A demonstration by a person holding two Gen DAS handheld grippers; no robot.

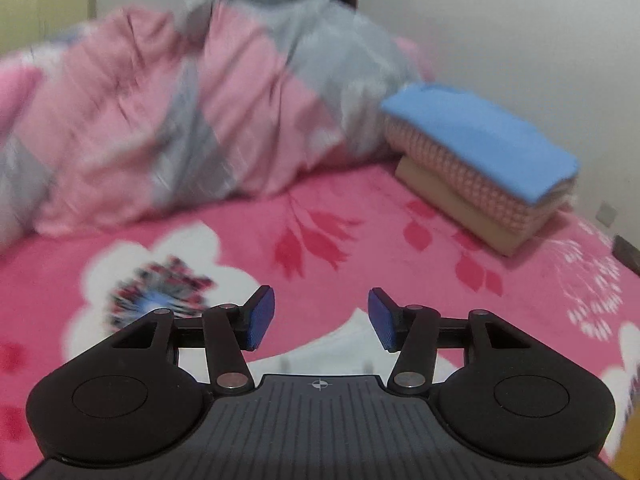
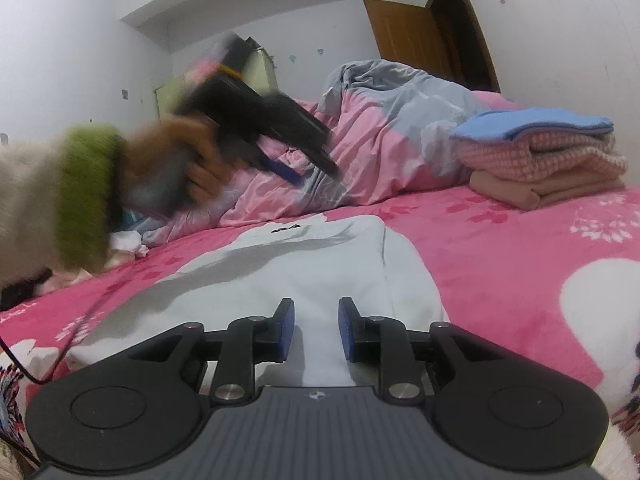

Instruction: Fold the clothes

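left gripper (image 1: 321,317) jaws spread, empty | right gripper (image 2: 316,329) jaws apart over white garment (image 2: 304,264) | left hand (image 2: 188,160) blurred

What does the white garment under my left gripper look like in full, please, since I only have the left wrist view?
Observer: The white garment lies flat on the pink bedsheet, with a small dark mark near its far edge.
Operator: Is the right gripper holding it?
Observer: No, the right gripper is open, its pads apart over the near part of the cloth.
Operator: Where is my left gripper from there?
Observer: The left gripper is raised above the garment, blurred, in a hand with a green cuff.
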